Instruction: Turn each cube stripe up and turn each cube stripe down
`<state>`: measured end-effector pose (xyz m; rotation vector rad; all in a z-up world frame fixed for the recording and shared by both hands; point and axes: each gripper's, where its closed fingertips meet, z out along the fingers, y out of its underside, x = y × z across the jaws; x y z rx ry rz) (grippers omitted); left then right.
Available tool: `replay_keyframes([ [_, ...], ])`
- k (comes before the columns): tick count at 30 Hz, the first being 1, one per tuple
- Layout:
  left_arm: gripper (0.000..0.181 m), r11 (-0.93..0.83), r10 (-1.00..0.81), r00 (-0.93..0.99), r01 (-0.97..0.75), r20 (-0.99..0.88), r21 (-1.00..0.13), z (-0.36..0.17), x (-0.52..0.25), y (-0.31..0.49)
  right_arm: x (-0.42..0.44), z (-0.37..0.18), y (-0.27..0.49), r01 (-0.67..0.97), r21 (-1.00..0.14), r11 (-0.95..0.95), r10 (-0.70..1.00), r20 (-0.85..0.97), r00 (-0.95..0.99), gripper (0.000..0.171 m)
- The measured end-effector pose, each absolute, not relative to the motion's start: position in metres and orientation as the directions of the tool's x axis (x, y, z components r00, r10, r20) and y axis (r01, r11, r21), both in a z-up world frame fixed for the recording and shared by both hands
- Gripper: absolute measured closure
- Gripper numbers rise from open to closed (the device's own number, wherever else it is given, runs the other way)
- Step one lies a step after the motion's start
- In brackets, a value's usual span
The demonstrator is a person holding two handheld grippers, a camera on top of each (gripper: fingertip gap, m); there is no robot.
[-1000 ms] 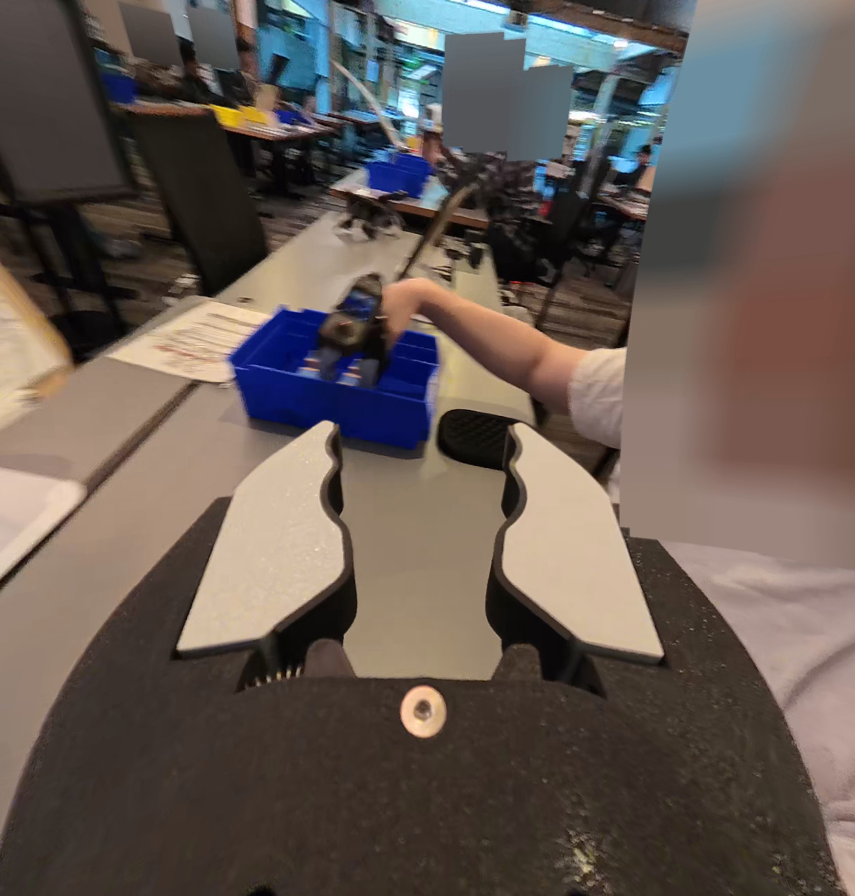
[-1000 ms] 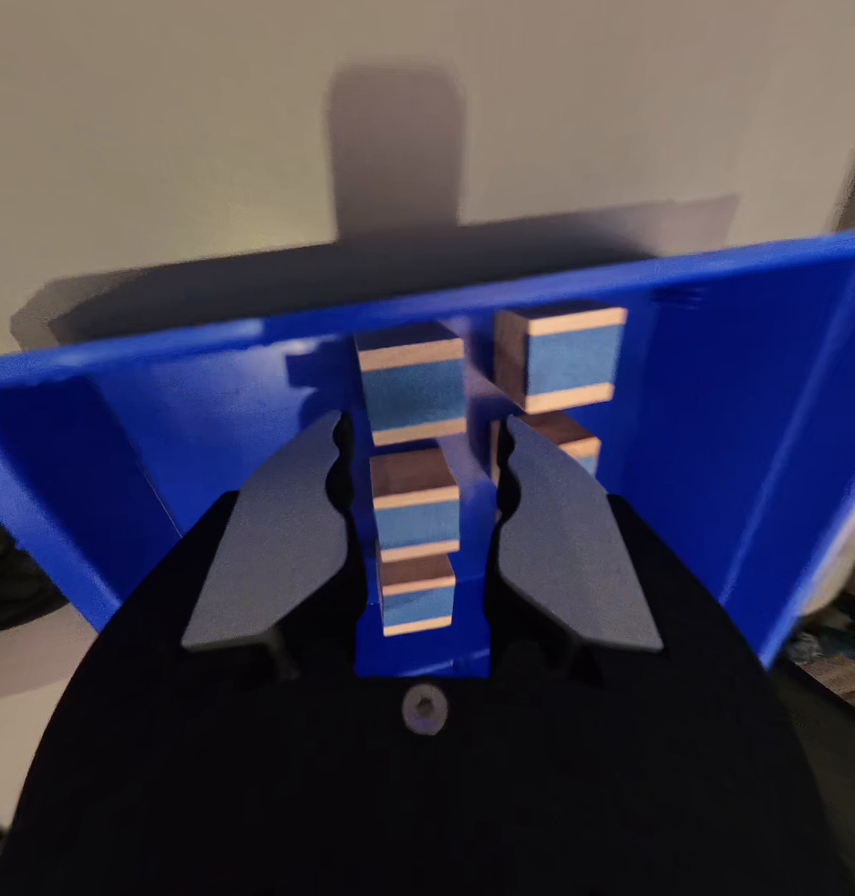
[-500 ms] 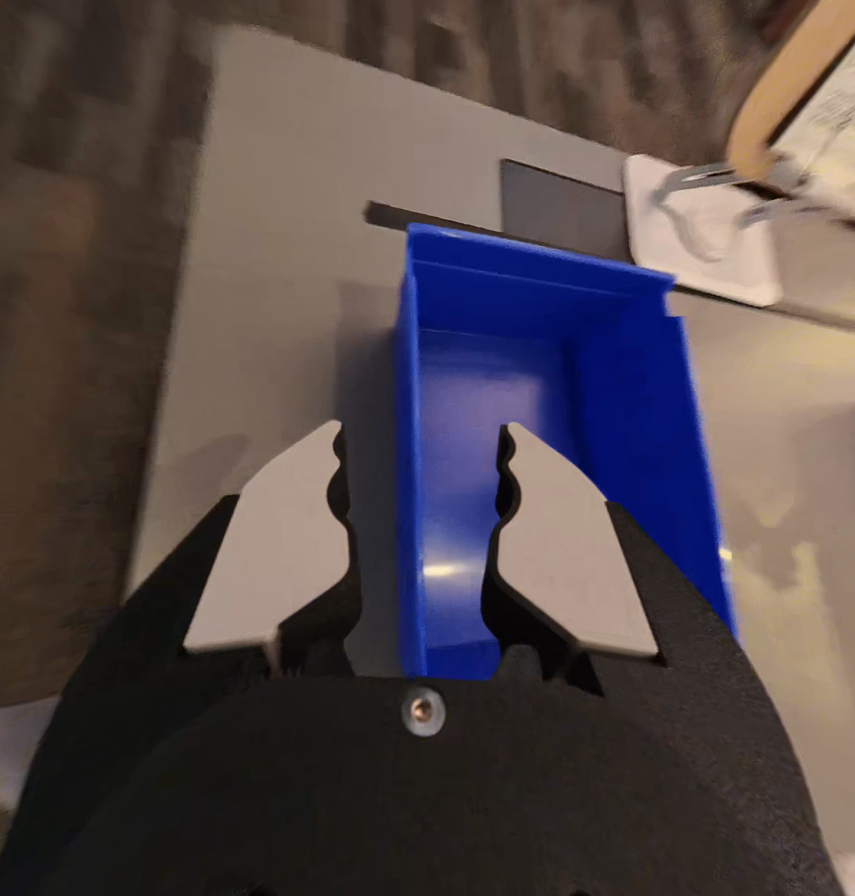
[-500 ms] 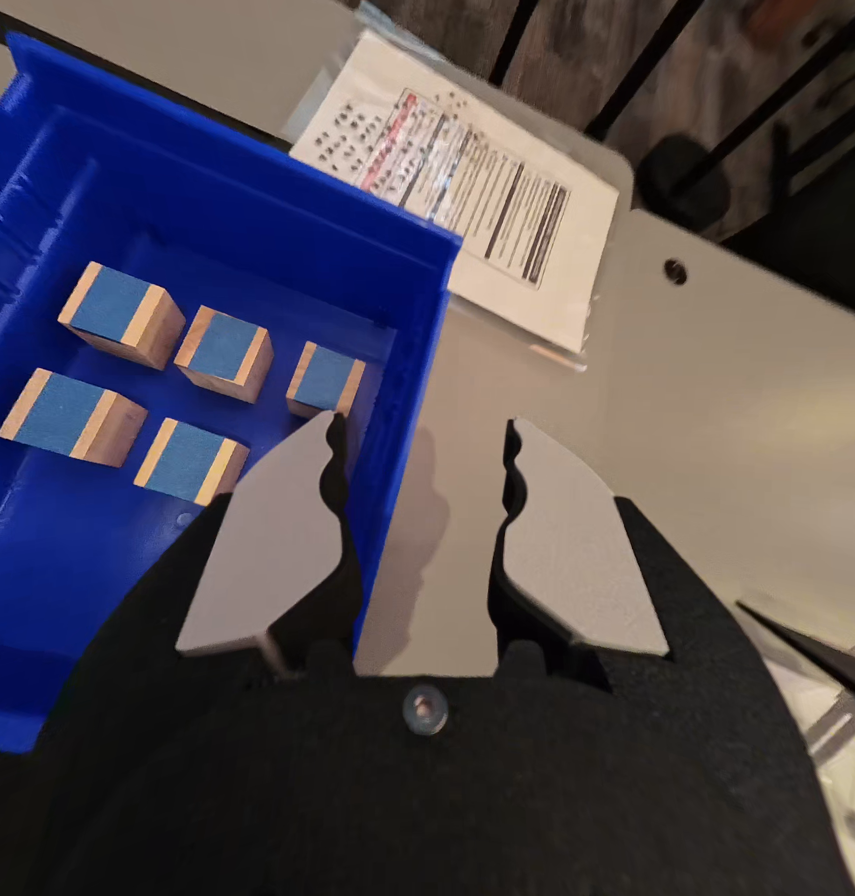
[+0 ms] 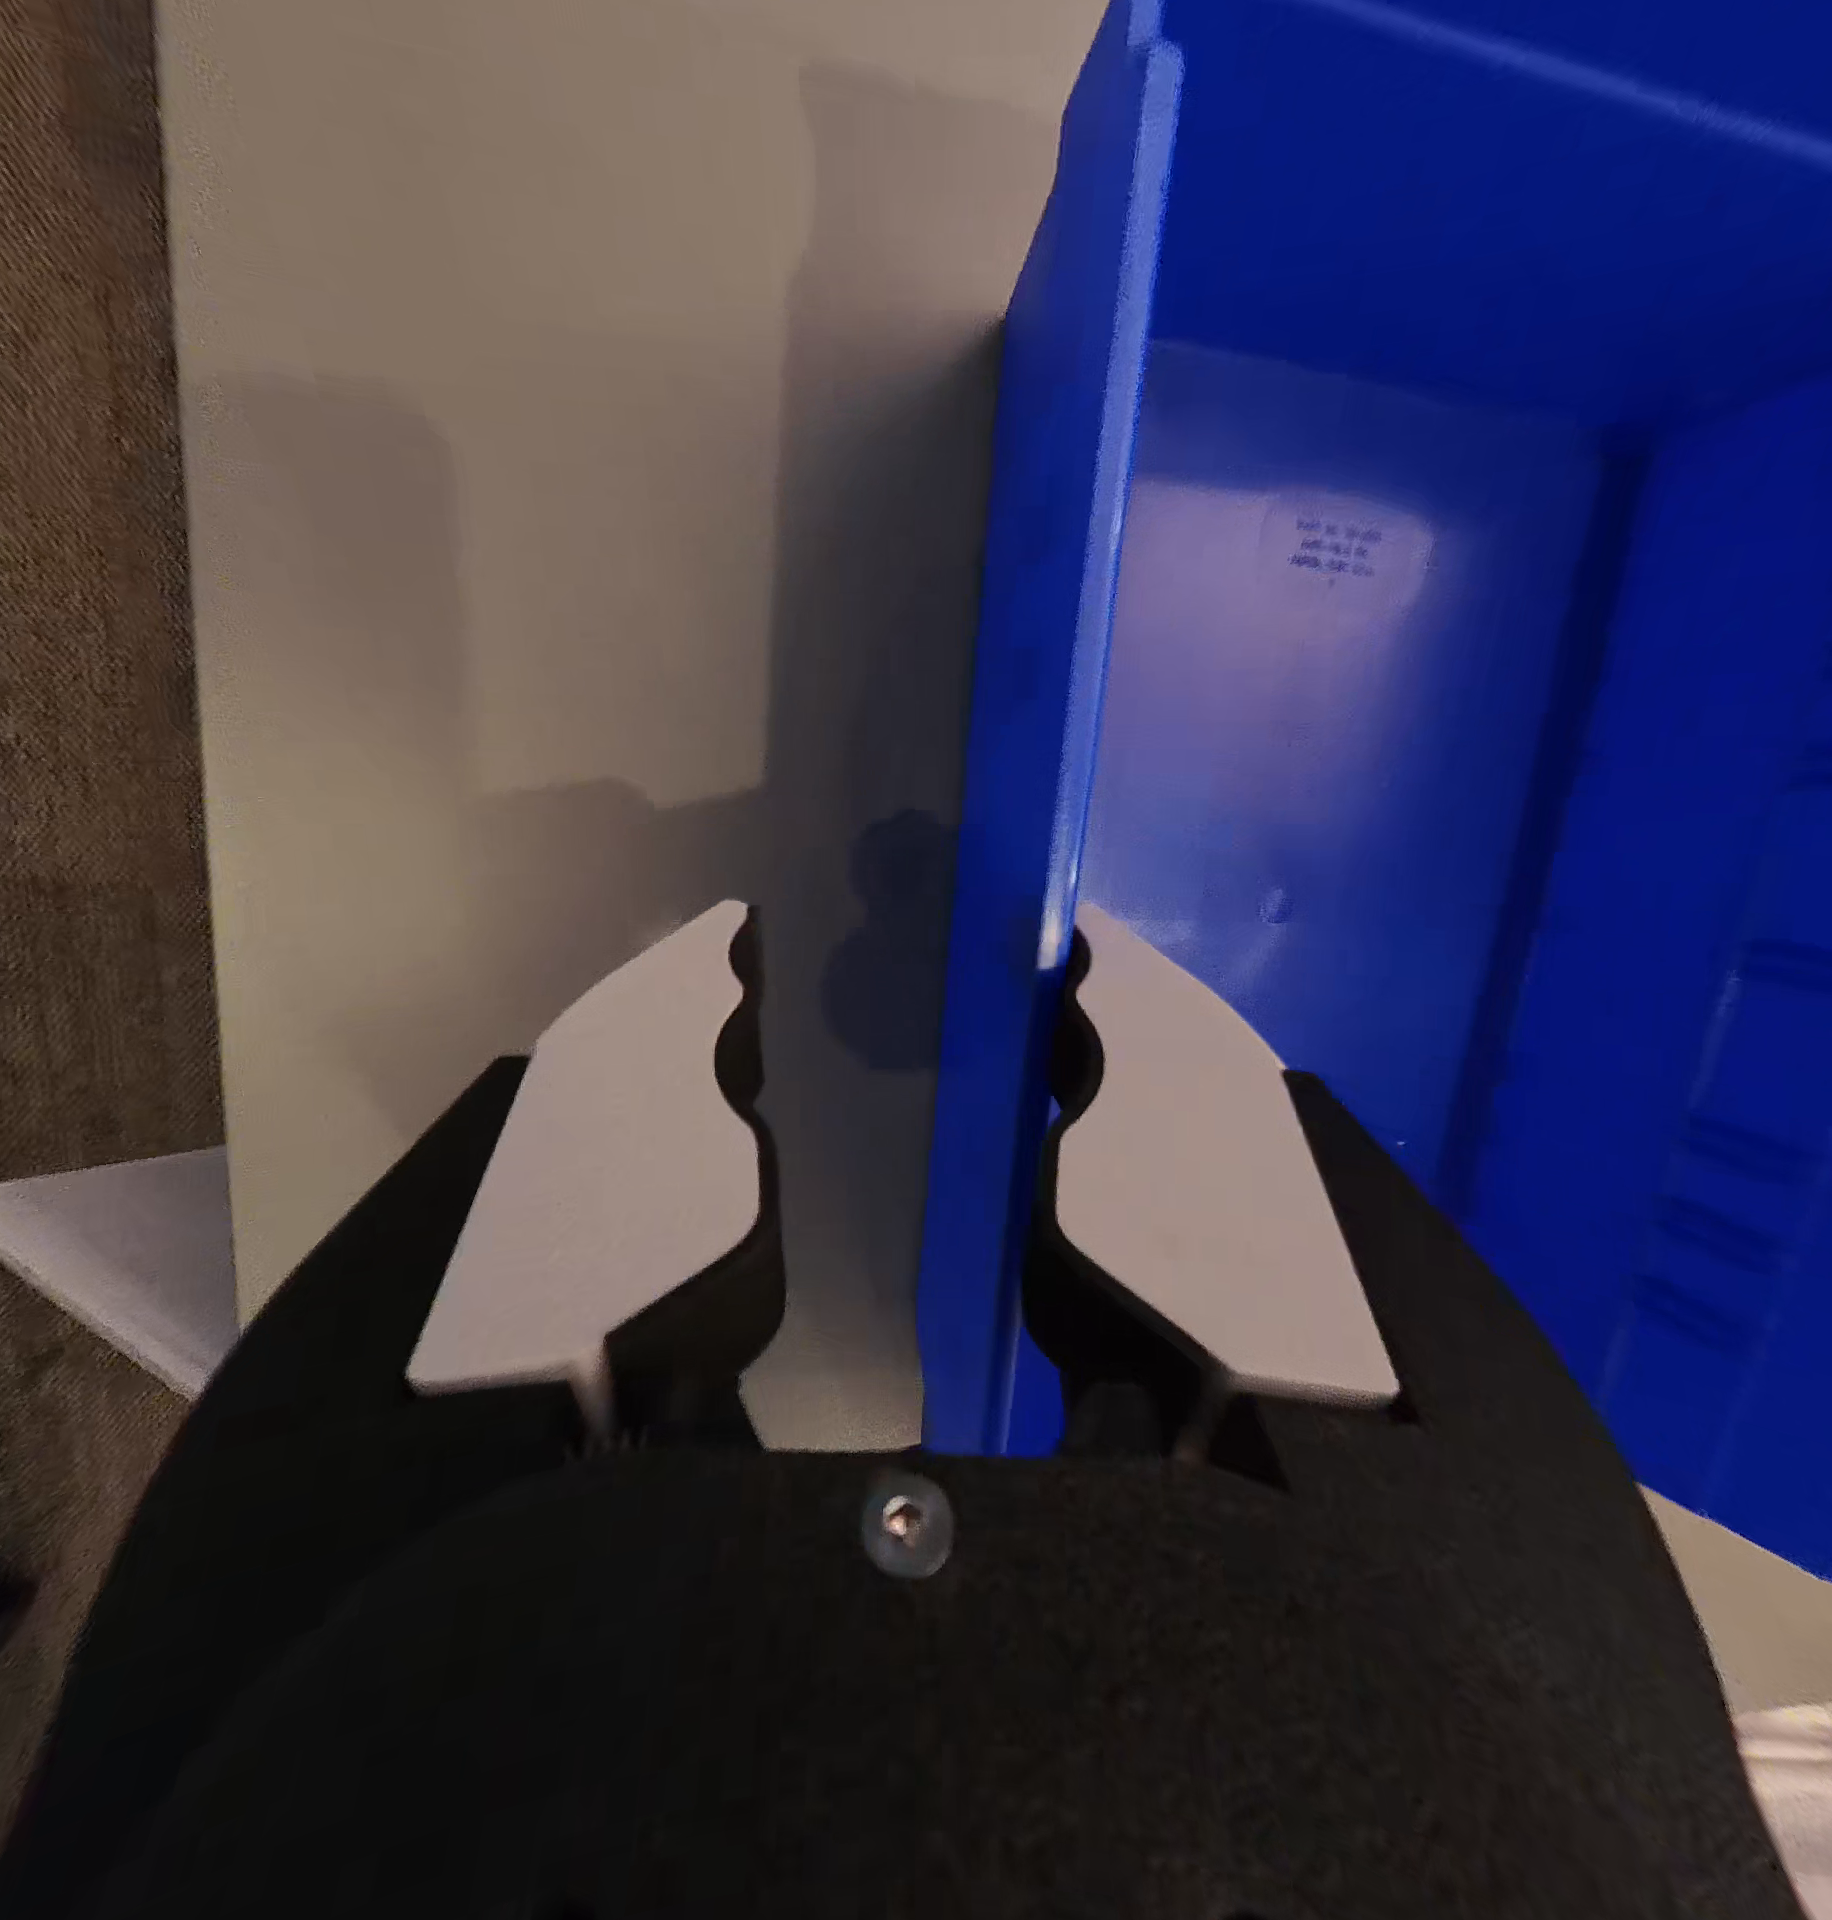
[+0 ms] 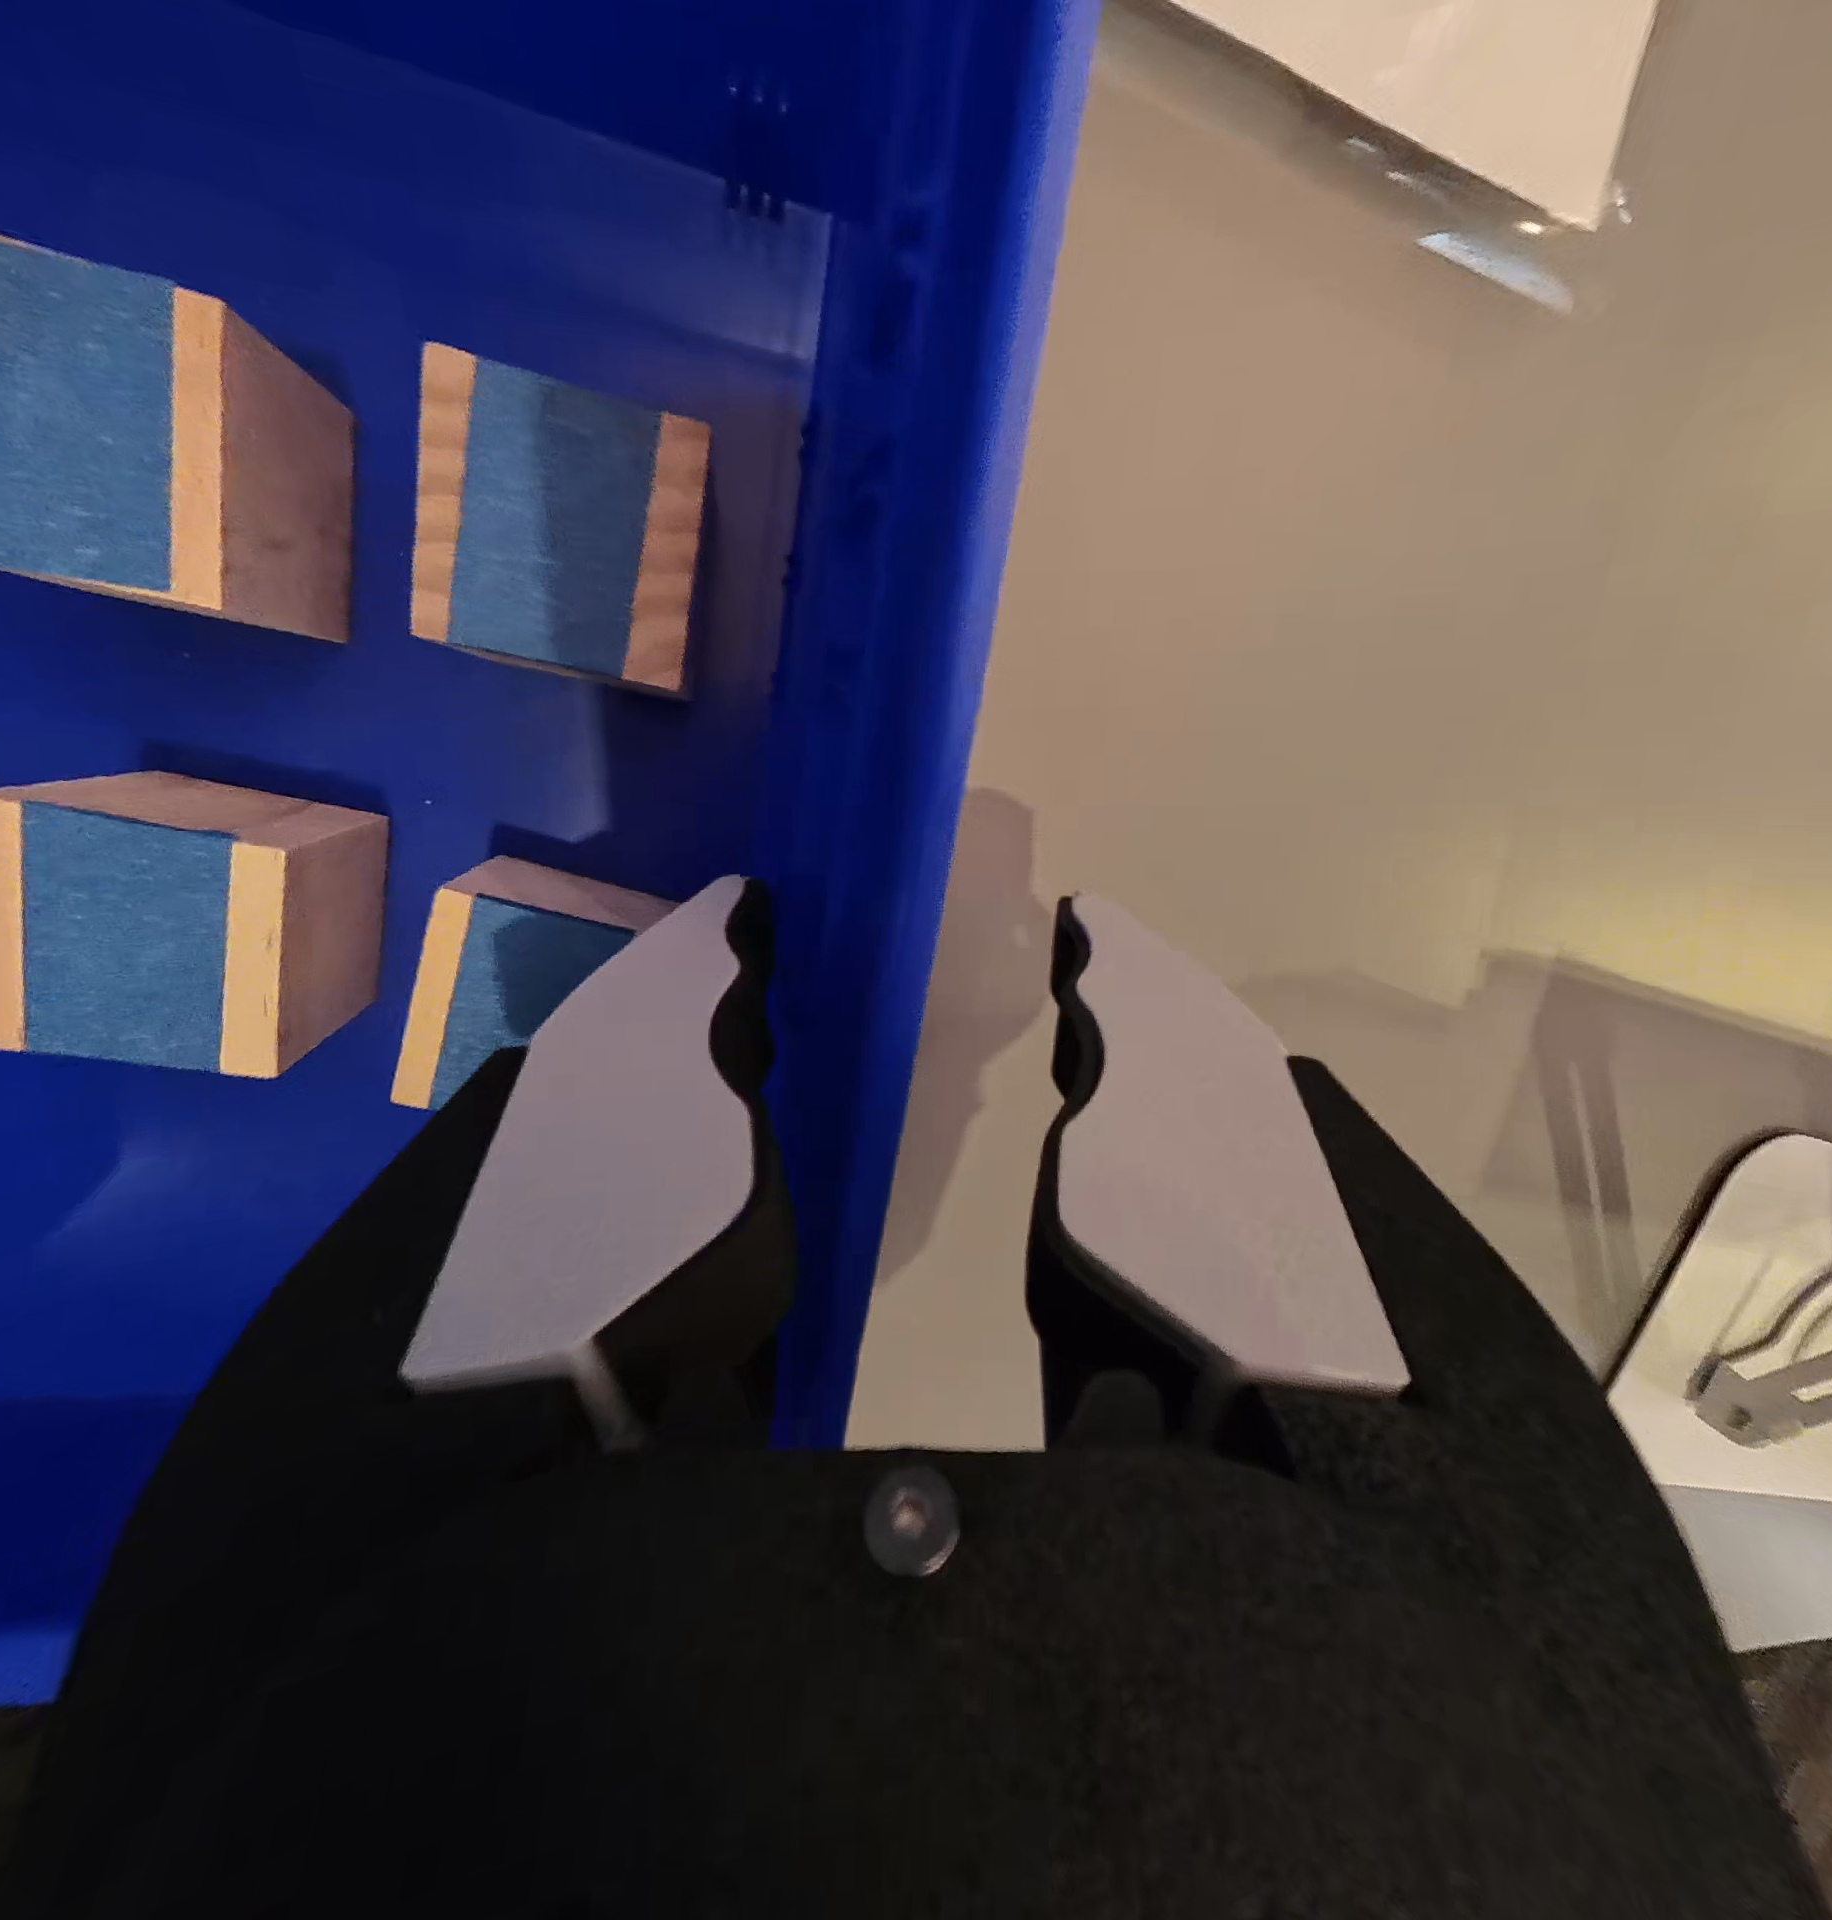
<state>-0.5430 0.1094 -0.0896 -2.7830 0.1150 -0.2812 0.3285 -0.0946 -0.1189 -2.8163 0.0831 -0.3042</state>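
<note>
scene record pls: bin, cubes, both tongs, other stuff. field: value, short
bin: blue bin on grey table
cubes: four clearly visible in bin, blue stripe up, e.g.
left tongs: open, straddling a bin wall
right tongs: open, straddling a bin wall
other: white paper beyond bin

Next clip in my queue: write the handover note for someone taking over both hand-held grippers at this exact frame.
Left hand-held gripper: open, straddling one wall of the blue bin; the inner finger sits against the wall, nothing clamped.
Right hand-held gripper: open, straddling a bin wall, holding nothing.
Cubes: four clearly in the right wrist view, on the bin floor, stripe up; a sliver of another at the left edge. The left wrist view shows a bare stretch of bin floor.
Done: every cube in view shows its stripe up.
Left: turning them stripe down. Neither gripper is on a cube yet.
</note>
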Motion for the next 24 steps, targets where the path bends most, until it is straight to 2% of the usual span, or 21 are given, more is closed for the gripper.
replay_keyframes([
  [3, 0.143, -0.957, -0.133, 0.977, -0.082, 0.167, -0.278, -0.099, -0.535, 0.104, 0.307, -0.124, -0.096, -0.038, -0.269, -0.962, -0.054, 0.049, 0.997, 0.150],
  [7, 0.164, -0.990, -0.117, 0.965, -0.095, 0.233, -0.103, -0.119, -0.519, 0.084, 0.301, -0.124, -0.099, -0.075, -0.234, -0.969, -0.069, -0.034, 0.997, 0.160],
  [9, 0.168, -0.994, -0.100, 0.972, -0.090, 0.214, -0.057, -0.125, -0.520, 0.081, 0.299, -0.124, -0.099, -0.083, -0.228, -0.970, -0.074, -0.045, 0.996, 0.161],
  [15, 0.174, -0.977, -0.212, 0.964, -0.215, 0.163, -0.002, -0.125, -0.500, 0.069, 0.290, -0.124, -0.104, -0.130, -0.209, -0.969, -0.120, -0.062, 0.991, 0.162],
  [20, 0.168, -0.943, -0.316, 0.926, -0.330, 0.205, 0.035, -0.124, -0.433, 0.056, 0.265, -0.123, -0.104, -0.147, -0.209, -0.967, -0.136, -0.064, 0.989, 0.161],
  [24, 0.165, -0.908, -0.404, 0.887, -0.418, 0.224, 0.016, -0.125, -0.368, 0.050, 0.235, -0.123, -0.093, -0.130, -0.224, -0.966, -0.115, -0.077, 0.990, 0.158],
])
